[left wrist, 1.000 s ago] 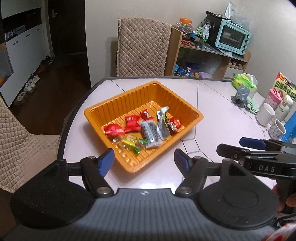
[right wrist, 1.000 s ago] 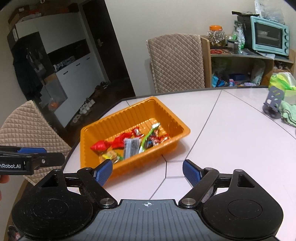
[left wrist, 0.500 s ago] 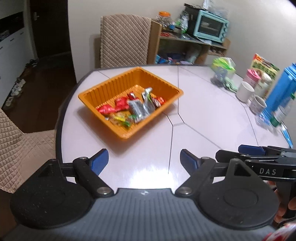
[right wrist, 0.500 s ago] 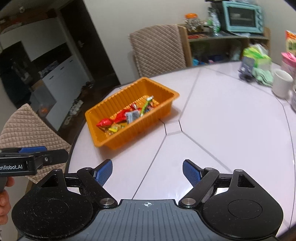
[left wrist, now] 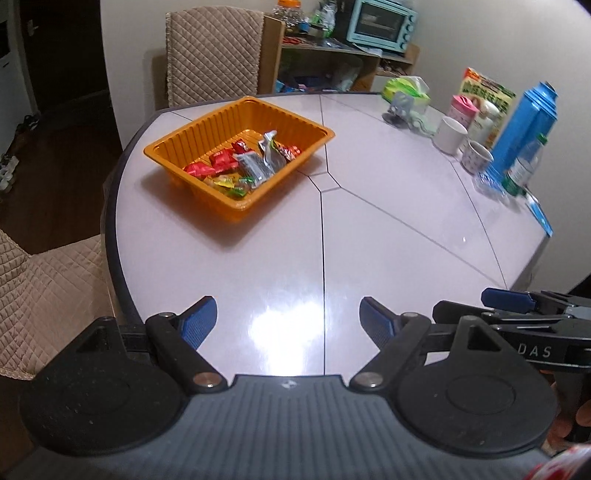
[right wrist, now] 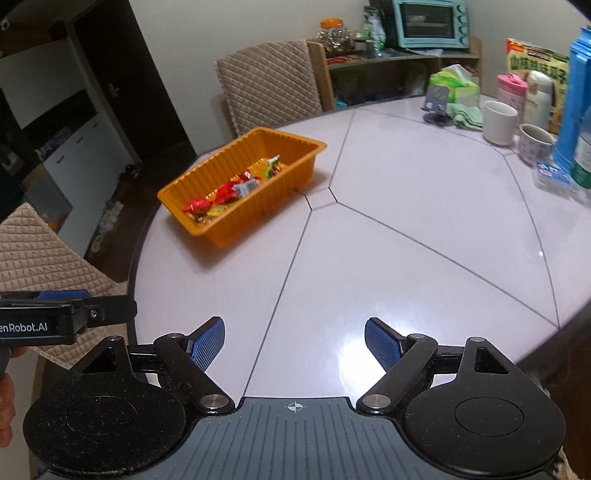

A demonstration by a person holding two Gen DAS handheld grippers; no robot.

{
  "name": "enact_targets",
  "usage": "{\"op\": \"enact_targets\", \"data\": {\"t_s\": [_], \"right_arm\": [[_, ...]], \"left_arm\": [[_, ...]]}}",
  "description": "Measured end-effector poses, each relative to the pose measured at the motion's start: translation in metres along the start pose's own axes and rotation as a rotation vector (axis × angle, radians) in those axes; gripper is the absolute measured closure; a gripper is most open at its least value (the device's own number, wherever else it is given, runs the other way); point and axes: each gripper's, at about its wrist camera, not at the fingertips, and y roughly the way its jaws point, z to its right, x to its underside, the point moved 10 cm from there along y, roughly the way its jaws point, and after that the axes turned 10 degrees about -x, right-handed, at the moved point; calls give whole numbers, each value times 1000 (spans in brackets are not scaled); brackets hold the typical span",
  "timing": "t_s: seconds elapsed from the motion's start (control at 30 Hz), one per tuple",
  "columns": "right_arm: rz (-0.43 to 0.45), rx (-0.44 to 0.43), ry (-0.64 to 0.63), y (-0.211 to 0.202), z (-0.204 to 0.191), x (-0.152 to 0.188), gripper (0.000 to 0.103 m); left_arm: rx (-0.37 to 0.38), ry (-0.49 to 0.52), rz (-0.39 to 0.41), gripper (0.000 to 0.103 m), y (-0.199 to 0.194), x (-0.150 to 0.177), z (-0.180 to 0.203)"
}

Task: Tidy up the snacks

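An orange plastic tray (left wrist: 177,142) stands on the far left part of the pale round table (left wrist: 369,229); it also shows in the right wrist view (right wrist: 258,210). Several wrapped snacks (left wrist: 243,166) lie in it: red, yellow-green and silver packets (right wrist: 229,192). My left gripper (left wrist: 288,321) is open and empty, held over the table's near edge, well back from the tray. My right gripper (right wrist: 294,341) is open and empty too, beside it to the right. Each gripper's side shows in the other's view.
At the table's right side stand a white mug (left wrist: 450,134), a patterned cup (left wrist: 476,157), a pink bottle (left wrist: 461,109), a blue jug (left wrist: 524,129), a green-capped bottle (left wrist: 522,170) and a tissue pack (left wrist: 406,88). Padded chairs (left wrist: 214,51) stand behind and left. A shelf holds a teal oven (left wrist: 382,26).
Both grippers have pulled back and up from the tray, which now looks smaller and farther off. More of the table and the cups at the right have come into view. Both stay open.
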Motion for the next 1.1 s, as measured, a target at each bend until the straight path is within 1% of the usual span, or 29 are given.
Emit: {"op": "enact_targets", "data": {"t_s": [0.17,0.37,0.63,1.1], "right_arm": [[2,25,14,-9,-9,13,20],[19,39,29,-20,-17,19,20],[24,56,37,-23,-21,20,20],[23,49,29,-18,-25,19,20]], "left_arm": [[11,29,-8,20,-7,14,-2],[20,65,-6,20,-13,23,-2],[41,90,-3,20,-16,25,-1],[40,94,0,20,-16,23,-3]]}}
